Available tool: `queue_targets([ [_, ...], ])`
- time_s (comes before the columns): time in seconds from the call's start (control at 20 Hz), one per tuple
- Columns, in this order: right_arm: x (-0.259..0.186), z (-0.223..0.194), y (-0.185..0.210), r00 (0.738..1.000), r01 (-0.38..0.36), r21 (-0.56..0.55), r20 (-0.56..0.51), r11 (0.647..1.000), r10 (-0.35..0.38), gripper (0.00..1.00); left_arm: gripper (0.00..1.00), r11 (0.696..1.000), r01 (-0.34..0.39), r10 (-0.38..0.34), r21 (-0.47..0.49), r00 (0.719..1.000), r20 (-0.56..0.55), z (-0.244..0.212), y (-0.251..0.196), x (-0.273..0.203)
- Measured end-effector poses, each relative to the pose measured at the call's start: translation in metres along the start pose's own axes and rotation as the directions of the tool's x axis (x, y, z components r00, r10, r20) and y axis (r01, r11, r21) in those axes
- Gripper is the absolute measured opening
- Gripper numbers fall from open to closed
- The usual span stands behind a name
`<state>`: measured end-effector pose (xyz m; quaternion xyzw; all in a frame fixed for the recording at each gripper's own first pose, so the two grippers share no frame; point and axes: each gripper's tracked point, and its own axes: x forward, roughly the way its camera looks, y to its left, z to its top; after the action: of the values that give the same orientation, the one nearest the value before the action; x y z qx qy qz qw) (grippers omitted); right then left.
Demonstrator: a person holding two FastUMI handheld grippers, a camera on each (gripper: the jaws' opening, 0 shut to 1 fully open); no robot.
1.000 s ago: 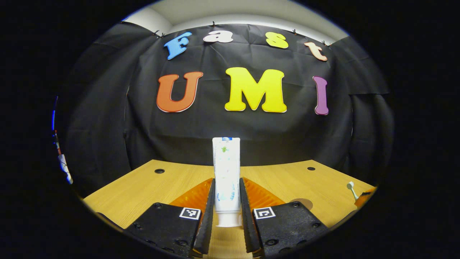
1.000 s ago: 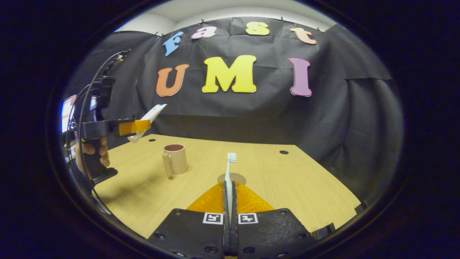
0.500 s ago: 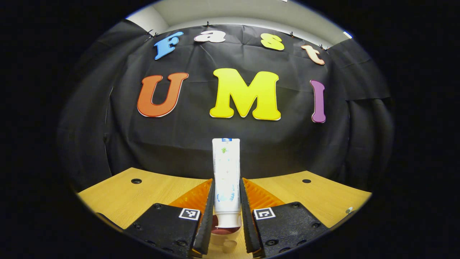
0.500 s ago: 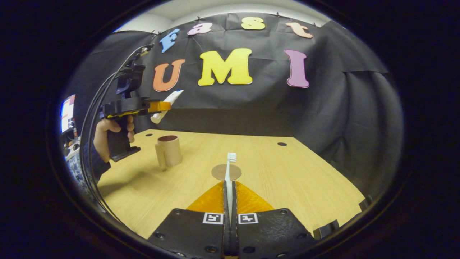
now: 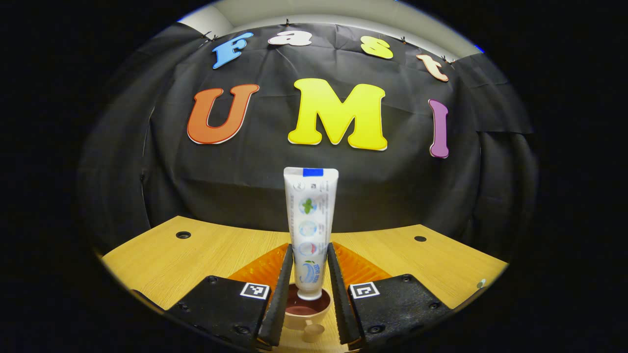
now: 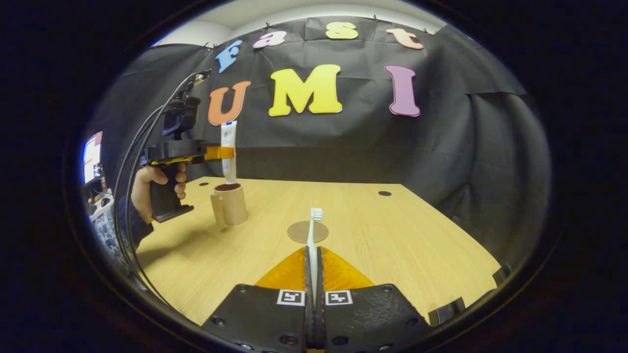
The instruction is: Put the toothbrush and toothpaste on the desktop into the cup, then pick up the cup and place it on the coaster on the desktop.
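Observation:
My left gripper (image 5: 308, 282) is shut on the white toothpaste tube (image 5: 310, 215), which stands upright with its cap end down. The cap sits at the mouth of the tan cup (image 5: 306, 310), seen just below between my fingers. In the right gripper view that left gripper (image 6: 222, 153), held by a hand (image 6: 158, 180), hovers over the cup (image 6: 229, 205) with the tube (image 6: 228, 152) hanging straight into its opening. My right gripper (image 6: 313, 254) is shut on the white toothbrush (image 6: 312, 235), bristles forward, above the round brown coaster (image 6: 300, 233).
The wooden desktop (image 6: 392, 245) has small dark holes near its far corners (image 6: 384, 193) (image 5: 183, 235). The black cloth wall closes the back and sides. Cables (image 6: 142, 127) loop up from the left gripper's handle. The cup stands left of the coaster.
The left gripper moved over the cup, and the tube swung from tilted to upright with its cap down at the cup's mouth. The right gripper with the toothbrush barely moved.

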<state>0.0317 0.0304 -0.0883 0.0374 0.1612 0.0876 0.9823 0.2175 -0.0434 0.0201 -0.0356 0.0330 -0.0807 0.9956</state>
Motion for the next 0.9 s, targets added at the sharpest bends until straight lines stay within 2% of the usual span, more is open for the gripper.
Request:
queue_targets([
  [0.05,-0.002,0.000,0.001,1.000,0.001,0.001,-0.001,1.000,-0.001,0.01,0.52,1.000,0.002,-0.002,-0.001,1.000,0.007,0.003,0.000,0.000],
  [0.1,-0.002,-0.001,0.000,1.000,-0.001,0.002,-0.003,1.000,0.002,0.00,0.45,1.000,0.004,-0.004,-0.005,1.000,0.015,0.006,0.000,0.000],
  [0.5,0.000,0.003,0.003,1.000,-0.004,-0.010,0.000,1.000,0.004,0.00,0.45,1.000,-0.006,0.006,-0.012,1.000,0.015,0.005,0.009,-0.010],
  [0.55,0.001,0.005,0.004,1.000,-0.006,-0.011,0.003,1.000,0.006,0.00,0.49,1.000,-0.016,0.016,-0.015,1.000,0.020,0.007,0.013,-0.013],
  [0.6,0.002,0.007,0.007,1.000,-0.011,-0.014,0.005,1.000,0.011,0.00,0.61,1.000,-0.021,0.021,-0.024,1.000,0.021,0.007,0.016,-0.015],
  [0.7,0.008,0.010,0.016,0.999,-0.033,-0.009,-0.004,0.999,0.033,0.01,0.78,0.999,-0.009,0.009,-0.045,1.000,0.013,0.002,0.016,-0.024],
  [0.9,0.018,0.026,0.039,0.997,-0.070,-0.019,0.008,0.997,0.070,0.01,0.87,1.000,-0.021,0.021,-0.009,1.000,-0.004,-0.009,0.026,-0.039],
])
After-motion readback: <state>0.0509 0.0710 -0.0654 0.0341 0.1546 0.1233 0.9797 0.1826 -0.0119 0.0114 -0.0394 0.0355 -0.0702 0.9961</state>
